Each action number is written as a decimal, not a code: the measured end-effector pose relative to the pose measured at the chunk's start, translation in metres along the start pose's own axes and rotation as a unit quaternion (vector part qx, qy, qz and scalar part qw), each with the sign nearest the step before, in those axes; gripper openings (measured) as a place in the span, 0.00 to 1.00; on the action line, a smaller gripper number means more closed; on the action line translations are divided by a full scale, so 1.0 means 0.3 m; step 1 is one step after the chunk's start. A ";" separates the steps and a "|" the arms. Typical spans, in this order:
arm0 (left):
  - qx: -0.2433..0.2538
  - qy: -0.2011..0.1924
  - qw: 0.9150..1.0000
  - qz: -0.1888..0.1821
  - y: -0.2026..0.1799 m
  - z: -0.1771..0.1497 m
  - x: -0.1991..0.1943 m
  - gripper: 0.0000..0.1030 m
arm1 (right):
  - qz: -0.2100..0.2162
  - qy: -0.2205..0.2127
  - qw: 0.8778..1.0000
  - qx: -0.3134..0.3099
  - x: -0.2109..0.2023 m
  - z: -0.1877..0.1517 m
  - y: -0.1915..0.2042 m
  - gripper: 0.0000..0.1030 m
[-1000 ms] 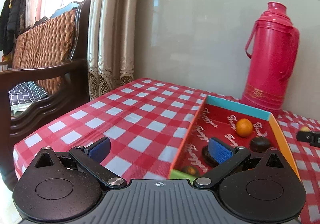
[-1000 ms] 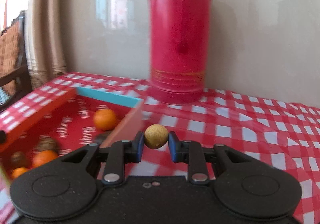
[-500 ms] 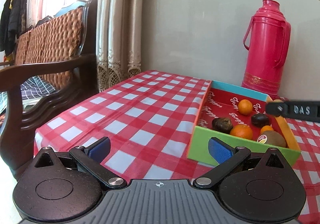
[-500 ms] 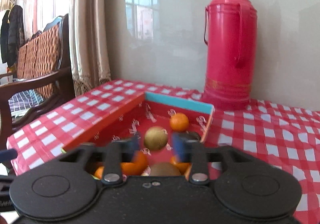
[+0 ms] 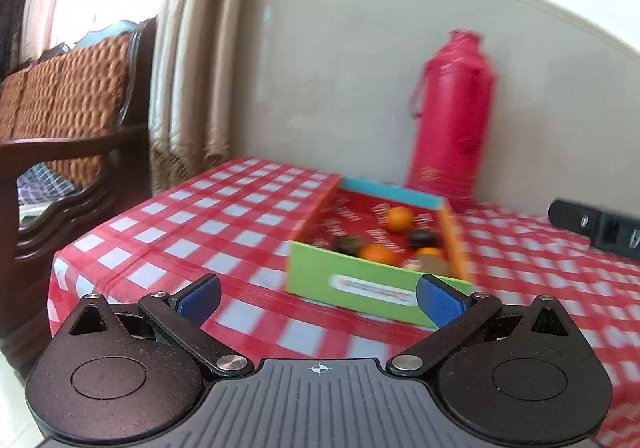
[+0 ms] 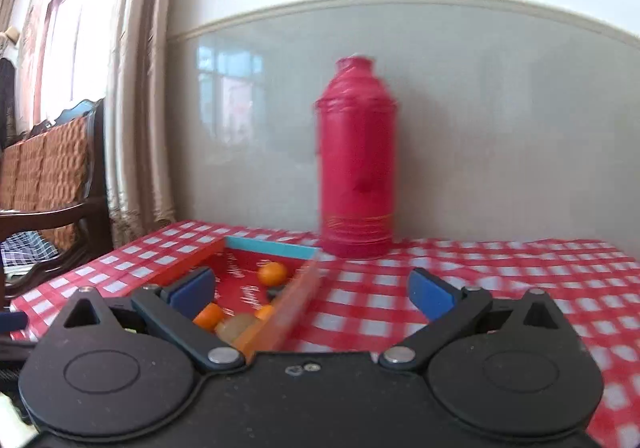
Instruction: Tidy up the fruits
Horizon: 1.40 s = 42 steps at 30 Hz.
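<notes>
fruits [image 5: 394, 218] lie in the open box [image 5: 360, 286] on the checkered desk [image 5: 224, 216], in front of a red thermos [image 6: 356, 160]. left gripper [image 5: 318, 300] fingers spread wide, empty. right gripper [image 6: 312, 290] fingers spread too, holding nothing, over the box's right wall.

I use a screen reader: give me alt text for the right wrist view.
The open, empty right gripper faces a box of fruit on a red checked tablecloth. A red thermos stands behind, against the wall.
</notes>
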State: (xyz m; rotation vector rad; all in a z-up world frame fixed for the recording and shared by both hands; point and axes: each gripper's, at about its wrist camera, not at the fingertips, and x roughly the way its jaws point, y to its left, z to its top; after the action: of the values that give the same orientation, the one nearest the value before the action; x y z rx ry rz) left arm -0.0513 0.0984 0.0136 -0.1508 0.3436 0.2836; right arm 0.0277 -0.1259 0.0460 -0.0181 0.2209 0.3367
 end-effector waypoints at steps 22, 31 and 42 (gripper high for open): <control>0.086 -0.034 0.995 -0.035 -0.229 -0.069 -0.134 1.00 | -0.043 0.024 0.999 0.023 -0.205 -0.140 -0.207 0.95; 0.058 -0.028 0.997 -0.035 -0.192 -0.073 -0.117 1.00 | -0.028 0.028 0.999 -0.017 -0.204 -0.144 -0.159 0.95; 0.052 -0.026 0.998 -0.034 -0.186 -0.073 -0.113 1.00 | -0.027 0.033 0.999 -0.012 -0.202 -0.143 -0.171 0.95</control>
State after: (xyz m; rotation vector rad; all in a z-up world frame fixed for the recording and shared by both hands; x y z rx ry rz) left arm -0.0721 0.0328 0.0105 -0.0530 0.2994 0.2019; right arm -0.0203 -0.1963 0.0163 -0.0595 0.2814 0.2860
